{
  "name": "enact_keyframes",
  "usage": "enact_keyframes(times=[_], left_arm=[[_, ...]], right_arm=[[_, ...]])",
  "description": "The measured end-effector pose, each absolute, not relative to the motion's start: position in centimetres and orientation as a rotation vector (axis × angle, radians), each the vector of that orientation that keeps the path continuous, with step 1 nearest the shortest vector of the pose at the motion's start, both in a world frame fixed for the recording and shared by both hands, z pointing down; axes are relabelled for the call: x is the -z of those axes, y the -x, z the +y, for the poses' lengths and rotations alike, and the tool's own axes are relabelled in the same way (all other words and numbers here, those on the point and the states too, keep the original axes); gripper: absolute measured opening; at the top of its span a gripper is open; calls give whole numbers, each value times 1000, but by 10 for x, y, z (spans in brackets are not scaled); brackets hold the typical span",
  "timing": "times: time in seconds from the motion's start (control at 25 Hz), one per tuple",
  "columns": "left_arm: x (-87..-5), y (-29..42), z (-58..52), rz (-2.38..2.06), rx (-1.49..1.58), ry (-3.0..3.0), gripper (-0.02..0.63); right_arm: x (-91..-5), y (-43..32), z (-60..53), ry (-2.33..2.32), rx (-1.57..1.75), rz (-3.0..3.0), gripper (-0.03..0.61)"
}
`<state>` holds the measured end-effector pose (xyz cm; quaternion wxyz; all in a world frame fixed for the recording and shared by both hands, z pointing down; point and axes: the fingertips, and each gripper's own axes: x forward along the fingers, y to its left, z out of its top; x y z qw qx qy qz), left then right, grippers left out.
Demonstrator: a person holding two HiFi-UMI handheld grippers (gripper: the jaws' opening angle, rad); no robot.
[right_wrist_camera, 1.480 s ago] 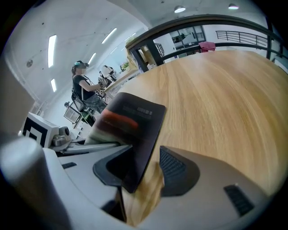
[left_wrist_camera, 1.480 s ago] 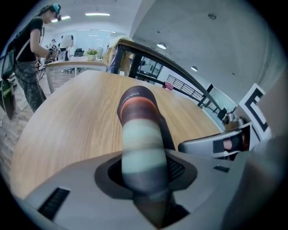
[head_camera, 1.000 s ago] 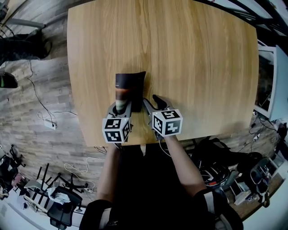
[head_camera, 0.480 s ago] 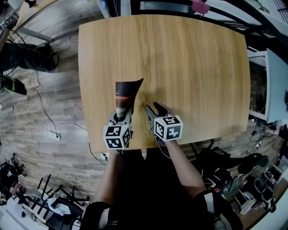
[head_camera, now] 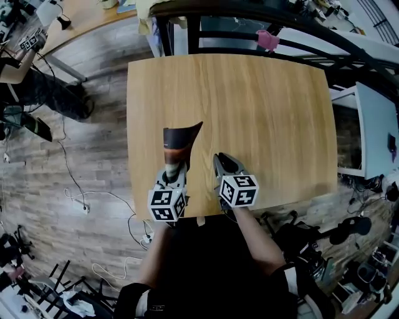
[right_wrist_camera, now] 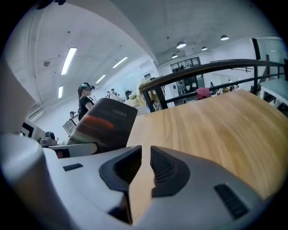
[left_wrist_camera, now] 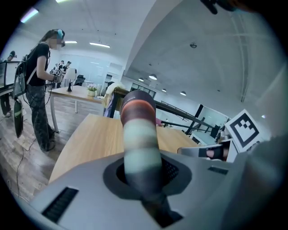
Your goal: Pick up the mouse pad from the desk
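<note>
The mouse pad (head_camera: 178, 144) is dark with orange and pale bands. It hangs curled and lifted off the wooden desk (head_camera: 262, 106), its far corner sticking up. My left gripper (head_camera: 174, 172) is shut on the pad's near edge, jaws still closing; in the left gripper view the pad (left_wrist_camera: 139, 134) rises as a rolled strip from between the pads of the left gripper (left_wrist_camera: 145, 177). My right gripper (head_camera: 225, 163) hovers beside it to the right, jaws closing to a narrow gap with nothing between them. The right gripper view shows the right gripper (right_wrist_camera: 145, 158) over bare wood and the pad (right_wrist_camera: 104, 123) at its left.
A person (left_wrist_camera: 38, 81) stands beside another desk (head_camera: 81, 15) off the far left corner. Cables (head_camera: 75, 187) lie on the floor to the left. A white desk (head_camera: 374, 124) stands at the right, and a dark rail (head_camera: 249, 19) with a pink item (head_camera: 268, 40) runs behind.
Both grippers have risen from the desk. The pad came up with the left gripper and its far end left the wood. The right jaws went from wide apart to nearly together.
</note>
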<state>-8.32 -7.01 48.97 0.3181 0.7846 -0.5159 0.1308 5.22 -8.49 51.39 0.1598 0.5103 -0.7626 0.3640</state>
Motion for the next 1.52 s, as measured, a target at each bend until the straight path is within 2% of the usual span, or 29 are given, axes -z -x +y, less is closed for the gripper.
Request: enact_keyframes(times=[0.56,0.92,1.52], left_arm=[[-370,94,-58,-1467,-163,-2256,61],[-340,102,-41,-1541,-101,-2314,63],[-339,97,-34,-1546,-87,-2322,63]], right_arm=[[-387,-51,-79,-1604,-761,-2402,41],[-319,-57,-44,-1679,-613,-2546,38],[-308,-56,-36,-1652,-549,-2603,31]])
